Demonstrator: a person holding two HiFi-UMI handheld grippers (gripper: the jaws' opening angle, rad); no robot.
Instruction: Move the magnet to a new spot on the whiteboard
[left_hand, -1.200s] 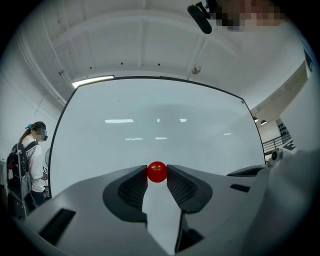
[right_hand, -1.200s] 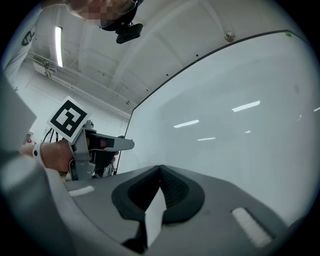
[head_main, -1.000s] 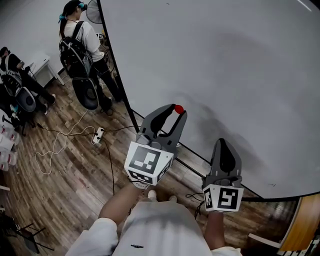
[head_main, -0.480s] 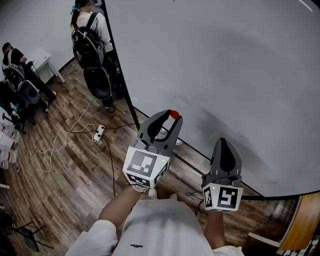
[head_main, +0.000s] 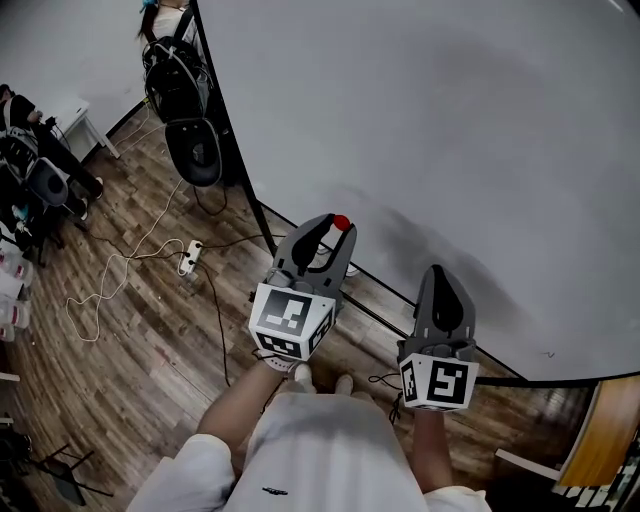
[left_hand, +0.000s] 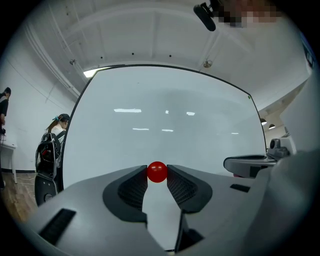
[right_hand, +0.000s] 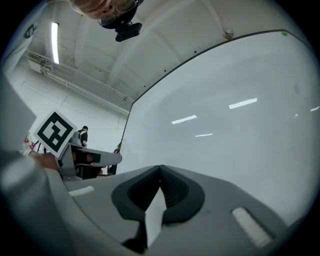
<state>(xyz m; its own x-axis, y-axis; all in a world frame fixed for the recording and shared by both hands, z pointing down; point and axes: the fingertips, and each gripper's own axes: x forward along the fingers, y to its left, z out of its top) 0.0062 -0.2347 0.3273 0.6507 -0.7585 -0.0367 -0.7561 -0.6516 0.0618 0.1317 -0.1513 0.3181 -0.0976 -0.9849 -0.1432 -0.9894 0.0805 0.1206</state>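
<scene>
The left gripper (head_main: 336, 229) has its 2 jaws closed on the small red magnet (left_hand: 157, 172), pinching the ball right at the tips so most of it stands clear of the pads. That probably leaves the magnet's face free to meet the whiteboard (head_main: 450, 130) without the jaws touching first. In the left gripper view the board fills the background beyond the magnet and looks apart from it, so the magnet appears to be off the surface, carried in front of the board's lower left part near the frame's bottom edge. The right gripper (right_hand: 160, 171) has its jaws drawn together with nothing between them. It hangs lower and to the right, likely parked out of the way, since 1 gripper is enough for so light a piece.
</scene>
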